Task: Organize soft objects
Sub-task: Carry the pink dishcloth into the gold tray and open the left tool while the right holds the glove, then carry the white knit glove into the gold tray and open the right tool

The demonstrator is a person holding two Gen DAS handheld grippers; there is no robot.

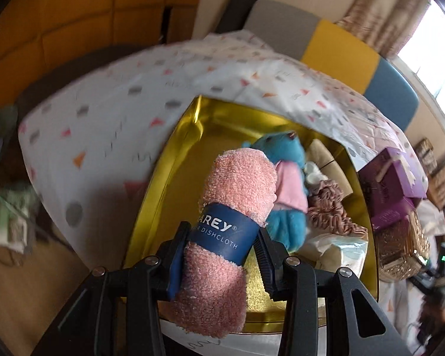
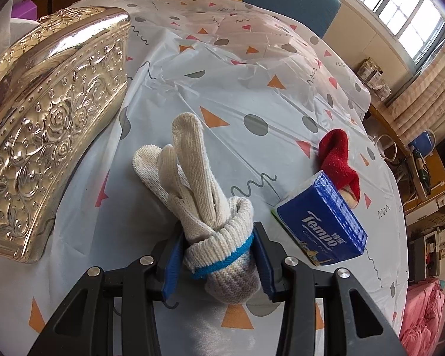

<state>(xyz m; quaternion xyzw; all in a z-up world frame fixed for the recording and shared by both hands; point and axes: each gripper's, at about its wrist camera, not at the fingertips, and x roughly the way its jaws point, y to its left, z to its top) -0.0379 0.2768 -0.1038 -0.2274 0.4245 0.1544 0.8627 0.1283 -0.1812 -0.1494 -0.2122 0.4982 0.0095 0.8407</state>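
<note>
- Left tongs [image 1: 221,262] are gripping a rolled pink dishcloth [image 1: 222,237], blue-banded, above the gold tin [image 1: 169,178] holding a blue plush [image 1: 284,190].
- Right tongs [image 2: 216,259] are gripping bundled white gloves [image 2: 204,201] over the tabletop [image 2: 252,95]; tissue pack [image 2: 323,225] and red sock [image 2: 338,160] are lying beside.

The desk [image 2: 252,95] wears a white plastic cover printed with grey dots, orange and pink triangles and squiggles. On it lie a gold tray [image 1: 175,178], an embossed silver box [image 2: 50,124], a blue tissue pack [image 2: 323,225] and, touching the pack's far end, a red sock [image 2: 338,160]. Purple boxes [image 1: 394,184] sit just beside the tray.
</note>
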